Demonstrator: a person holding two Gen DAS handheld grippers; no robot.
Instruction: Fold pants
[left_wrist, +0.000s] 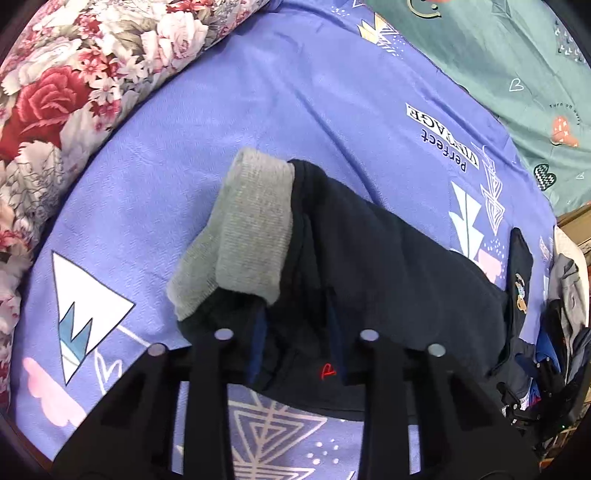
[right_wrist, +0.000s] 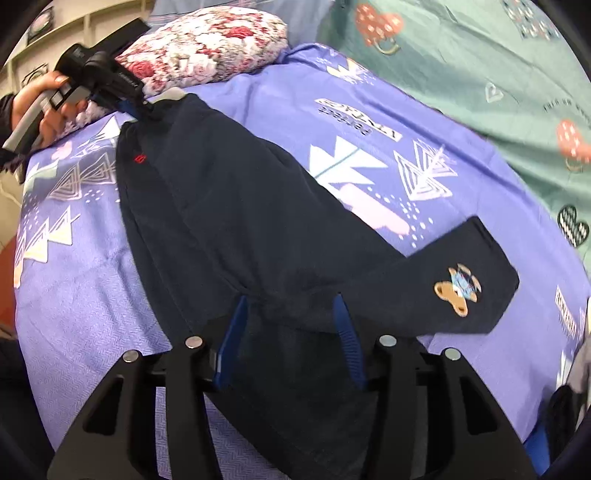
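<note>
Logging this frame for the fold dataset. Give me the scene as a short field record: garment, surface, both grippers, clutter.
garment: dark navy pants with grey cuffs, laid flat, bear patch near one end
surface: purple printed sheet on a bed
left gripper: at the cuff end, fabric between its fingers
right gripper: at the patch end, fingers apart over the fabric
clutter: floral pillow, green sheet

Pants (left_wrist: 369, 258): dark navy, lying on the sheet (left_wrist: 184, 147), grey cuffs (left_wrist: 251, 229) at the far end.
Left gripper (left_wrist: 299, 332): blue fingers (left_wrist: 258, 343) pinching a fold of the pants near a red mark (left_wrist: 328, 370).
Quilt (left_wrist: 74, 74): floral, upper left.
Clothes pile (left_wrist: 561, 314): right edge.
</note>
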